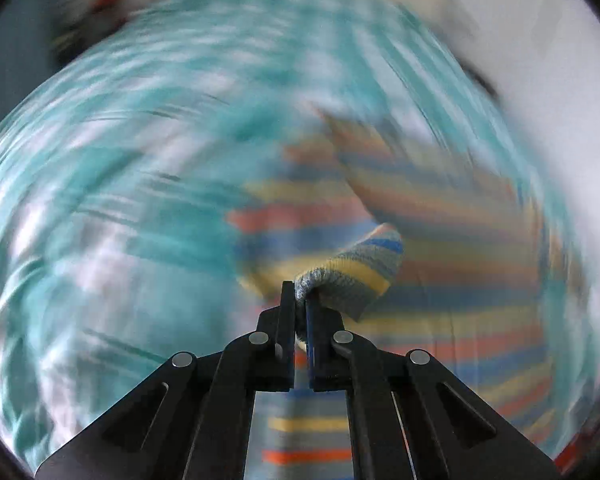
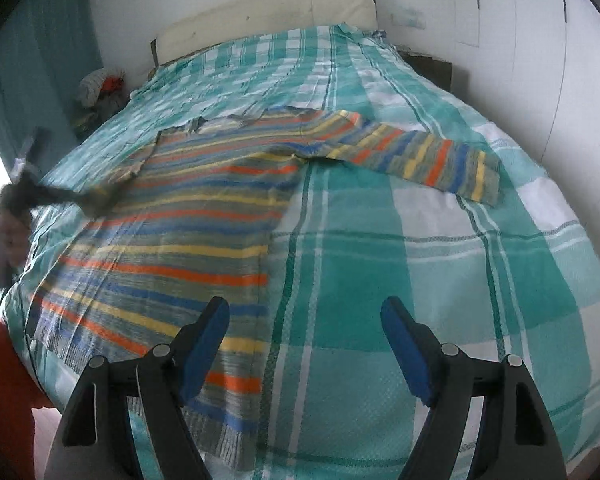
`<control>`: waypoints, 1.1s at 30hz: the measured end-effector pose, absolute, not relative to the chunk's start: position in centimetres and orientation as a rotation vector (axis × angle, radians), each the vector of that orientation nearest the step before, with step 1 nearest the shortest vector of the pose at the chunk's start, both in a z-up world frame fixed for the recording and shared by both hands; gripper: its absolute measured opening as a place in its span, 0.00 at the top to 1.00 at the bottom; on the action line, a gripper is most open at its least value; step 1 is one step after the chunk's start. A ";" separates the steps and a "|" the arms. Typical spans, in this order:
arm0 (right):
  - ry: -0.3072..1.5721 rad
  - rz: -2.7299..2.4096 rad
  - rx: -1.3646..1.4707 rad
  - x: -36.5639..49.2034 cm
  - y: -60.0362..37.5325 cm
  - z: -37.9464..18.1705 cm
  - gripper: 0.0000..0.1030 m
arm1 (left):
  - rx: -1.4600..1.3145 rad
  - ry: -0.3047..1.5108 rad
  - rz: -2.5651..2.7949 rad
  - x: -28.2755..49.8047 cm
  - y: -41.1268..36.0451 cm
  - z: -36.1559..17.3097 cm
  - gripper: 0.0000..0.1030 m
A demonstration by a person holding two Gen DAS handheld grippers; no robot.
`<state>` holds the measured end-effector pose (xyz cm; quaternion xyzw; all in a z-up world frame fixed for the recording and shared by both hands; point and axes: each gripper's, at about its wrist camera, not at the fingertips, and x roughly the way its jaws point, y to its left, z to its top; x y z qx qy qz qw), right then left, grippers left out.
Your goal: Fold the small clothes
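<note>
A striped knitted sweater (image 2: 188, 216) in grey, blue, yellow and orange bands is seen spread flat on a teal-and-white checked bedspread (image 2: 440, 280), filling the left and centre of the right wrist view. One sleeve (image 2: 420, 160) is stretched out toward the upper right of that frame and is not yet folded in. In the left wrist view, a striped cuff (image 1: 356, 268) is pinched between the closed jaws of the left gripper (image 1: 300, 304), just right of centre; the surroundings there are heavily blurred. The right gripper (image 2: 304, 344) is held wide apart and empty at the bottom of its frame, above the sweater's lower edge and the bedspread. The folding is judged to be at its start: one sleeve is being taken up, while the other sleeve and the body remain to be folded. No brand, label or legible writing is visible.
</note>
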<state>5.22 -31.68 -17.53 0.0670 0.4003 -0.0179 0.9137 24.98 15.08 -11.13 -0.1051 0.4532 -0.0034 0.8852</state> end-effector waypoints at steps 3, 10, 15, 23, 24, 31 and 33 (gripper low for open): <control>0.833 -0.047 0.148 5.6 -32.0 -18.1 0.25 | -0.366 0.890 0.219 26.5 23.5 -9.8 0.98; 0.887 -0.056 0.168 7.0 -32.5 -20.0 0.25 | -0.248 1.017 0.424 30.4 28.2 -14.7 0.98; 0.947 -0.083 0.177 7.8 -33.0 -21.6 0.25 | -0.189 1.037 0.489 31.0 28.7 -16.7 0.96; 0.963 -0.123 0.177 7.8 -33.3 -21.7 0.23 | -0.277 1.041 0.484 24.0 30.6 -15.5 0.33; 0.958 -0.119 0.181 7.7 -33.3 -21.5 0.22 | -0.273 1.043 0.420 22.2 29.6 -15.2 0.32; 0.980 0.043 0.249 7.0 -30.9 -21.0 0.18 | -0.197 1.210 -0.010 12.1 18.2 -18.4 0.27; 1.048 0.056 0.284 6.9 -30.4 -22.1 0.17 | -0.080 1.202 -0.022 10.1 15.3 -19.2 0.27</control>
